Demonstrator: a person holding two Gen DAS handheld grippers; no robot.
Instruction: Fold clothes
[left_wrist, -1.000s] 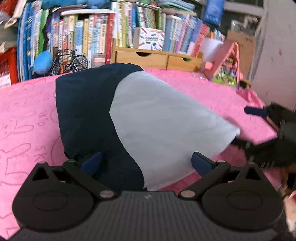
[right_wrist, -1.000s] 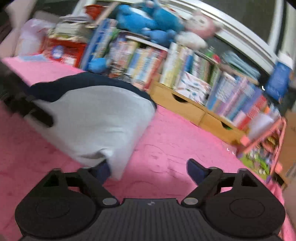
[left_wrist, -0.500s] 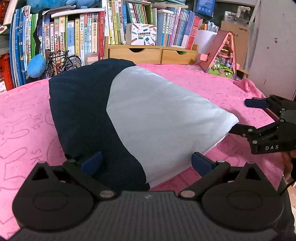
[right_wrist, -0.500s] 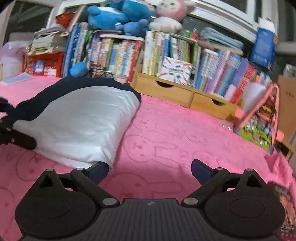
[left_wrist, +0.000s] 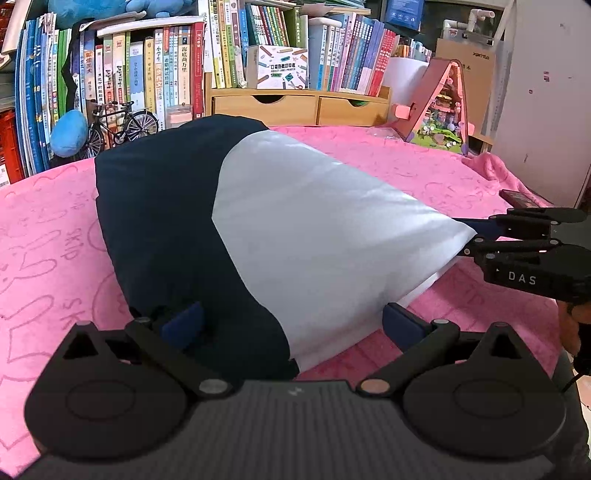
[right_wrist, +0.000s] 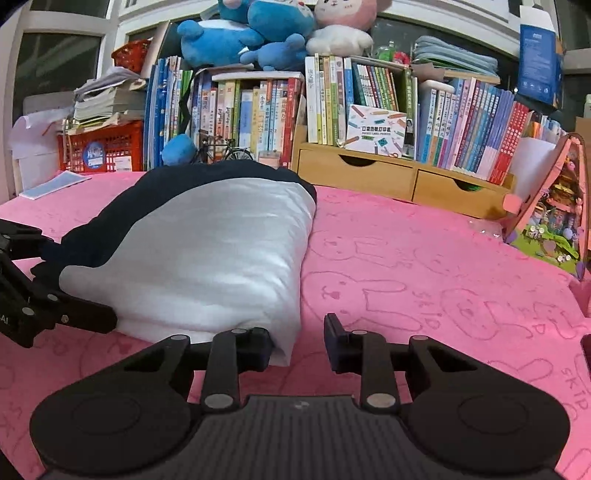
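The folded garment's near corner lies between the closing right claw.

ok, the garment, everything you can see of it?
The garment is soft knit, half navy, half pale grey, folded into a thick bundle flat on the pink cloth. The left gripper straddles its near edge, jaws wide. The right gripper has been closing on the grey corner, a gap still showing.

Pink blanket with bunny drawings covering the bed, books standing on a wooden drawer shelf, blue and pink plush toys sitting on top, dark windows showing behind
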